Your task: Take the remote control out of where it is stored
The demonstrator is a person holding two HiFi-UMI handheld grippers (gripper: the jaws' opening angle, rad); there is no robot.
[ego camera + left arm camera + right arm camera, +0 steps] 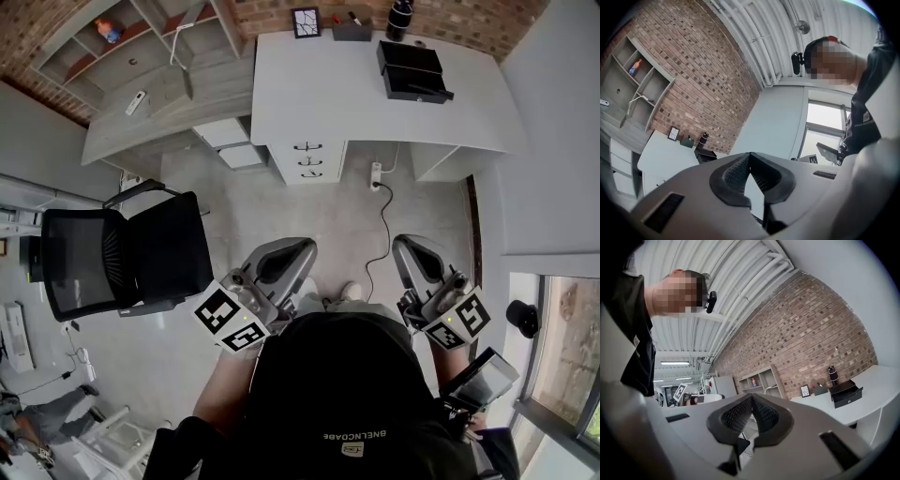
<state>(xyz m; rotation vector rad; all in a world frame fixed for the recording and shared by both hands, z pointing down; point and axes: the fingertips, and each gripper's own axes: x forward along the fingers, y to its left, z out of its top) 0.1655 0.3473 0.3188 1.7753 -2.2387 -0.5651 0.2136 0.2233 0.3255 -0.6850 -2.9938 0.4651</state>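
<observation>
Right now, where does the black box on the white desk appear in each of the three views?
Head view: the black box is at the upper right, on the white desk.
Left gripper view: the box is at the lower left of centre.
Right gripper view: the box is at the far right, a little below the middle.
Shared landmark: the dark bottle, which stands near the box.

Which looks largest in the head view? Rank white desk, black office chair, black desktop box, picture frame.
1. white rectangular desk
2. black mesh office chair, nearer the camera
3. black open-fronted box
4. small dark picture frame
</observation>
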